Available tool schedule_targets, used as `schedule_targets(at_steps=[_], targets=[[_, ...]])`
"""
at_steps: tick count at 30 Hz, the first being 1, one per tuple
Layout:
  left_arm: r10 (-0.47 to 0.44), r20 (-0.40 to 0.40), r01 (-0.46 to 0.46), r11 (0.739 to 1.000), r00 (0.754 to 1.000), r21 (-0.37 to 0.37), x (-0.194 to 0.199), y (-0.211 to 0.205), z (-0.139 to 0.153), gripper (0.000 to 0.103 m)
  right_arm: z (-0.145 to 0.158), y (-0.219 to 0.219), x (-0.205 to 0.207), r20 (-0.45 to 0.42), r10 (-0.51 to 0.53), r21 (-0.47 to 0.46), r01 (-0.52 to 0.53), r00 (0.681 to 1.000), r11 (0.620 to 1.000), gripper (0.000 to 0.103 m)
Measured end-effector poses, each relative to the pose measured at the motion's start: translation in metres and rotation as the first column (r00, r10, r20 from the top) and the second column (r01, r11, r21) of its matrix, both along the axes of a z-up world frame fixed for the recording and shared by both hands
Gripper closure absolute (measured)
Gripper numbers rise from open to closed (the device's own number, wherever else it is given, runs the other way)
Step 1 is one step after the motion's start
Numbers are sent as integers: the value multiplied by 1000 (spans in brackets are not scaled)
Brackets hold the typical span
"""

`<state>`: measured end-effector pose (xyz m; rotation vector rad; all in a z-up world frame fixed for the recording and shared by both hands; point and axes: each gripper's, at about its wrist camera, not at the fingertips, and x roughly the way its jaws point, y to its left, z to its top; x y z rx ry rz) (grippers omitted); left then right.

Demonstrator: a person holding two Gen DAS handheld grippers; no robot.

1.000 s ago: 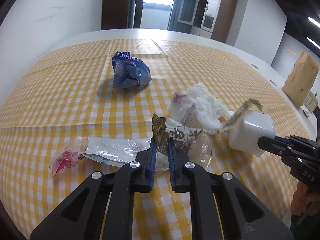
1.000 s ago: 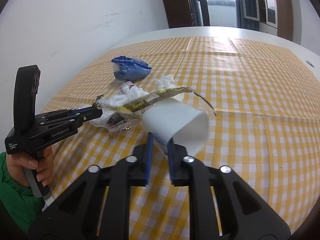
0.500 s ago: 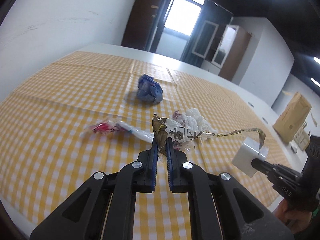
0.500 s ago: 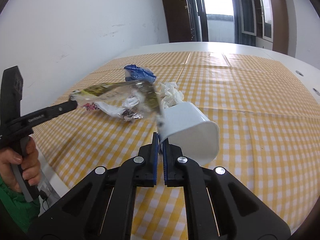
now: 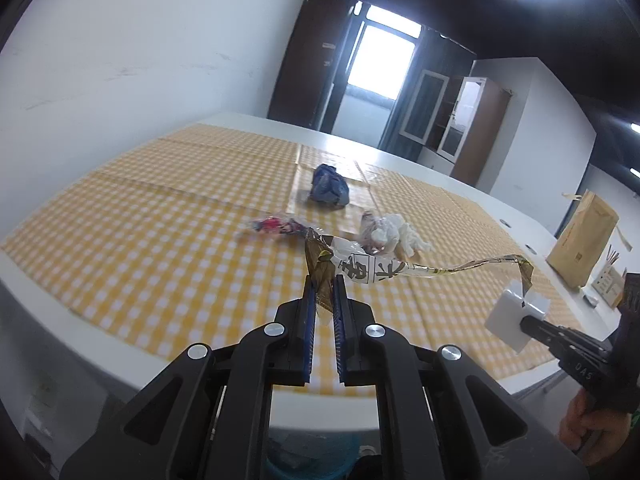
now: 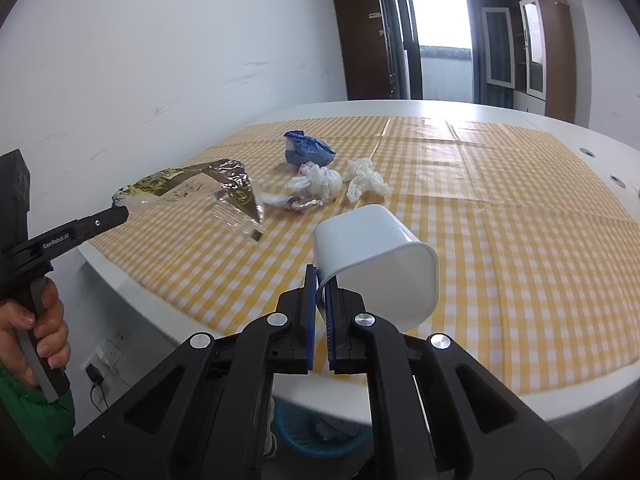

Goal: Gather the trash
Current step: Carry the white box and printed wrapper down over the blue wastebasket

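left tool grips foil wrapper; right tool grips white cup; only right view shows blue basket.

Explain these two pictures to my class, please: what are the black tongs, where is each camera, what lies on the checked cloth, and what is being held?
No robot arm is here: a person holds a hand-held two-finger gripper in each hand, each with a camera looking along its fingers. The left camera shows the left gripper shut on a crinkly foil wrapper. The right camera shows the right gripper shut on the rim of a white plastic tub, and the person's hand around the other handle. On the yellow checked tablecloth lie a crumpled blue bag, white tissues and a small pink-and-clear wrapper. A blue basket shows beneath the table edge.
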<state>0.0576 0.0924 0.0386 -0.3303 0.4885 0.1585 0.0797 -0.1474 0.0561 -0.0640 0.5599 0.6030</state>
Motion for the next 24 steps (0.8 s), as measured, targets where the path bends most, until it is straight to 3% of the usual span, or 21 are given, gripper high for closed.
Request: schedule_targets(at_steps=[13, 24], targets=[[-1, -21, 2, 999, 1000, 40, -78, -12, -18, 96, -9, -14, -71, 35, 20, 10, -21, 999, 1000, 99], [-40, -64, 45, 995, 997, 84, -116, -39, -43, 96, -25, -27, -107, 15, -2, 41, 1, 1000, 999, 99]])
